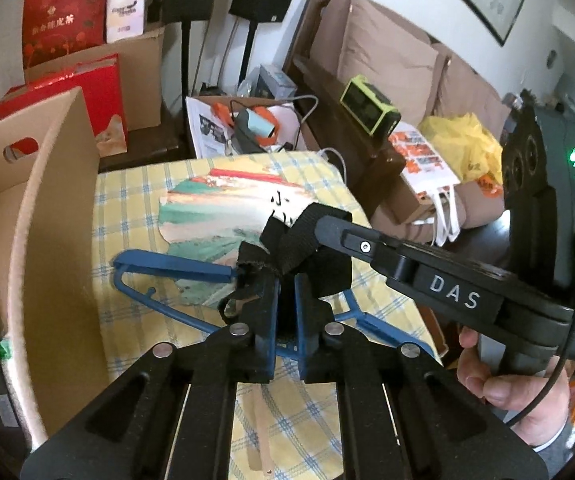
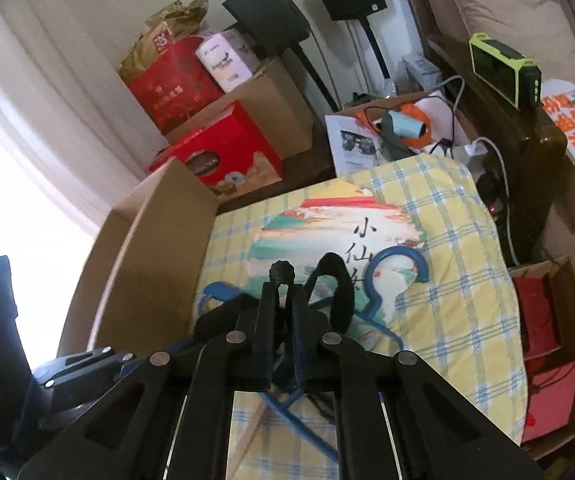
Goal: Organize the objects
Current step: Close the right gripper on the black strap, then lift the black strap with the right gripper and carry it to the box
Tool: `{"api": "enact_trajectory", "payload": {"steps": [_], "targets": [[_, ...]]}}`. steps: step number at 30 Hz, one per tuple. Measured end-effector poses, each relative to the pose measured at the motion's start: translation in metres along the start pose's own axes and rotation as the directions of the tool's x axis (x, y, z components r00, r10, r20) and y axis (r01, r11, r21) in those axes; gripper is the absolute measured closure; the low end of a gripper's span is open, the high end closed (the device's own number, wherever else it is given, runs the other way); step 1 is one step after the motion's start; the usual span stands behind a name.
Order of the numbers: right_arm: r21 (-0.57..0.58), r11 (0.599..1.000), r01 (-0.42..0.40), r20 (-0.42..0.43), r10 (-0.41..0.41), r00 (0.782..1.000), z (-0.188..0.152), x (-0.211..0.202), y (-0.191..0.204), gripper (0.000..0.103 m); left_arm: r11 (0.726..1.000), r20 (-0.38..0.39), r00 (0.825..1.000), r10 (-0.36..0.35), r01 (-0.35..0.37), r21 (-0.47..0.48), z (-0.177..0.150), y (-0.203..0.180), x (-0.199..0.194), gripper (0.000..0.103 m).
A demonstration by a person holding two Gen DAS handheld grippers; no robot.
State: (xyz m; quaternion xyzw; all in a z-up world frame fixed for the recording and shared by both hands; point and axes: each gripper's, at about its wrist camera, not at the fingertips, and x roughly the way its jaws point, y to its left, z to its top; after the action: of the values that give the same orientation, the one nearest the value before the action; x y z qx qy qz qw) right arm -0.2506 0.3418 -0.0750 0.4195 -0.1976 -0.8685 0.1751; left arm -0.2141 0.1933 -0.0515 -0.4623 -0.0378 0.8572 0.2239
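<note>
Task looks early-to-mid, judging by layout: the black strap [image 1: 307, 240] is lifted off the worktop [image 1: 135, 200], but the blue hanger [image 1: 175, 268] and paper fan [image 1: 215, 208] lie on the checked cloth at frame centre, not yet put away. The cardboard box [image 1: 27, 208] stands at the left edge; what's inside isn't visible in either view.

Left tongs [image 1: 285, 300] are nearly closed, pinching the strap's frayed end, low-centre of the left view. Right tongs [image 2: 285, 292] are also nearly closed on a knobbly black end of the strap, w/ a loop standing just right of them.

Left view only: right tongs' body marked DAS crossing from the right, w/ the right hand [image 1: 503, 376] under it, lower right. Right view only: the hanger's hook [image 2: 399, 264] lying over the fan, right of centre, plus an open box w/ red items [image 2: 543, 340] at the right edge.
</note>
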Motion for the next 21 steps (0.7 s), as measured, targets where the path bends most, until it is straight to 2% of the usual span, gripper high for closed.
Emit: {"api": "enact_trajectory", "payload": {"steps": [4,12,21], "targets": [[0.025,0.998,-0.055,0.016,0.055,0.998,0.003,-0.014,0.006,0.097,1.000,0.040,0.999,-0.019,0.019,0.007,0.008,-0.002,-0.023,0.097],[-0.035,0.994,-0.100,0.076,0.102,0.992,0.016,-0.051,0.044,0.097,0.996,0.120,0.989,-0.089,0.088,0.015,0.034,-0.006,-0.080,0.097],[-0.068,0.986,-0.152,0.127,0.160,0.979,0.032,-0.090,0.086,0.097,0.995,0.204,0.975,-0.092,0.081,0.063,0.047,-0.015,-0.140,0.097]]}}
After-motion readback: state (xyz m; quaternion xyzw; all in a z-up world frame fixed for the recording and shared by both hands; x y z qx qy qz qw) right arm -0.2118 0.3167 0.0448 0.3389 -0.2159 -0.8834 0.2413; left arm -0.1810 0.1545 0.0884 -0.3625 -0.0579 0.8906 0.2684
